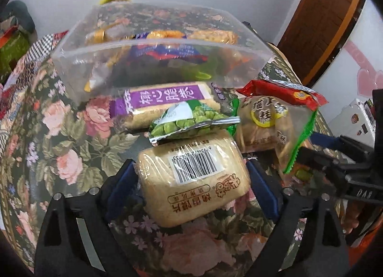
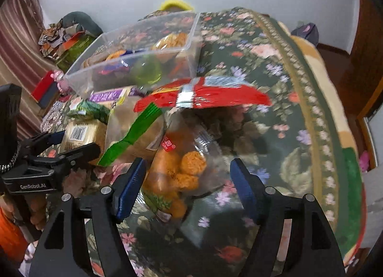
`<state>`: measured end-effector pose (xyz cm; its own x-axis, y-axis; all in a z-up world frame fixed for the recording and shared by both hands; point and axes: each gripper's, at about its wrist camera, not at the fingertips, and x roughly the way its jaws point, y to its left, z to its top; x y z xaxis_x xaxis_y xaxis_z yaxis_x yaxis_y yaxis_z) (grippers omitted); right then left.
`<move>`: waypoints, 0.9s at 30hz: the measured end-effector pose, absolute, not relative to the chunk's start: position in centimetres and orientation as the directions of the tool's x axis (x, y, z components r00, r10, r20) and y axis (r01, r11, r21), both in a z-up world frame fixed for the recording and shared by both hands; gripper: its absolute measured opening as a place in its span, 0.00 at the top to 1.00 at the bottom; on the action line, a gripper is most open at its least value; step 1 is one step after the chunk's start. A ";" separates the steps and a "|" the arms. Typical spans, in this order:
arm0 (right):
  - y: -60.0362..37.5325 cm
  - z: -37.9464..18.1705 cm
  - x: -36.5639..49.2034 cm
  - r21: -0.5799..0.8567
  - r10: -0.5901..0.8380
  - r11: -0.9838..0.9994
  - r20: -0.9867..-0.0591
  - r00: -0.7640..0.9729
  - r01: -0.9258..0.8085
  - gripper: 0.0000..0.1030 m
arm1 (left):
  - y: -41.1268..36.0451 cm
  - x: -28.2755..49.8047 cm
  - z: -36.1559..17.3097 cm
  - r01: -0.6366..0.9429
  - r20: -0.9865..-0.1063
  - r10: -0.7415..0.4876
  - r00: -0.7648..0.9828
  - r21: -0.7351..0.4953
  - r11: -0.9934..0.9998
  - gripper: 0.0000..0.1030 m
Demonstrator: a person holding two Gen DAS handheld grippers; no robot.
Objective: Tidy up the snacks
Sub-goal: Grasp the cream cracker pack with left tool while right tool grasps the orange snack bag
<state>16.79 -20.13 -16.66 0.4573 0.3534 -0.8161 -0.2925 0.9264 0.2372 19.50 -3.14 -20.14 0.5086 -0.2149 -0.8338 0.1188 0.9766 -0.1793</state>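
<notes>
My left gripper [image 1: 192,181] is open, its blue pads on either side of a beige cake packet [image 1: 191,176] with a barcode, which lies flat on the floral cloth. In the right wrist view my right gripper [image 2: 188,181] is also open. A clear packet of orange round snacks [image 2: 182,169] with a red top seal sits between its pads, close to the left one. A clear plastic box [image 1: 158,45] behind the pile holds several wrapped snacks. In front of the box lie a purple-labelled packet [image 1: 165,100], a green pea packet [image 1: 191,121] and a green-edged packet [image 1: 265,121].
The floral tablecloth [image 1: 59,133] covers the whole table, and its bordered edge [image 2: 335,133] curves down the right side. The left gripper [image 2: 76,143] shows at the left of the right wrist view. Bags and a green box [image 2: 71,49] sit by the wall.
</notes>
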 end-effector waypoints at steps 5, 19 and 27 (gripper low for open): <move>-19.8 -17.9 17.0 0.281 0.373 0.922 -0.826 0.422 -0.267 0.24 | -3.6 19.5 -20.4 0.133 -0.821 -0.200 0.535 -0.153 0.979 0.12; -20.7 -16.5 14.6 0.302 0.394 0.916 -0.802 0.449 -0.265 0.51 | -1.7 16.0 -18.4 0.115 -0.791 -0.190 0.582 -0.152 0.982 0.14; -22.1 -12.7 12.8 0.268 0.370 0.927 -0.770 0.520 -0.263 0.51 | -0.3 13.4 -15.0 0.102 -0.749 -0.186 0.636 -0.157 0.982 0.14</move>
